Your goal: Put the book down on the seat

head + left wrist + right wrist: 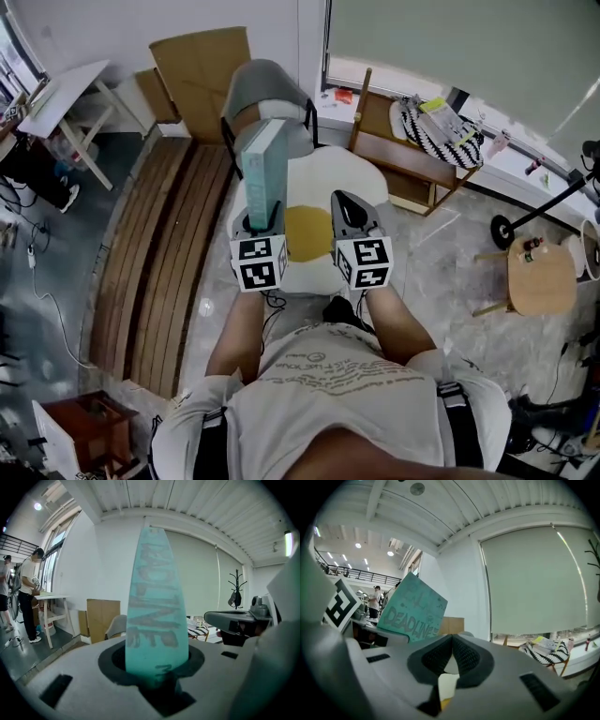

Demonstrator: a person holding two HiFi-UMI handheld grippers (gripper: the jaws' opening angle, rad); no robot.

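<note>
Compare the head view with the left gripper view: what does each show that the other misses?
Head view only: the white-and-yellow egg-shaped mat and the round wooden stool. Left gripper view only: the coat stand and a person at the white table. Both: the teal book held upright by the left gripper, the grey chair beyond.

Overall bright. Light: even, soft daylight thru drawn roller blind [534,578]; ceiling spots [358,545] lit far left, tube lamp [287,543] glares at frame edge. Shadows faint. Head view sharp at centre, corners smeared. Both gripper views: strong fisheye bend, black vignette corners. Spine of book [157,606] v. close, print soft, blurred.
</note>
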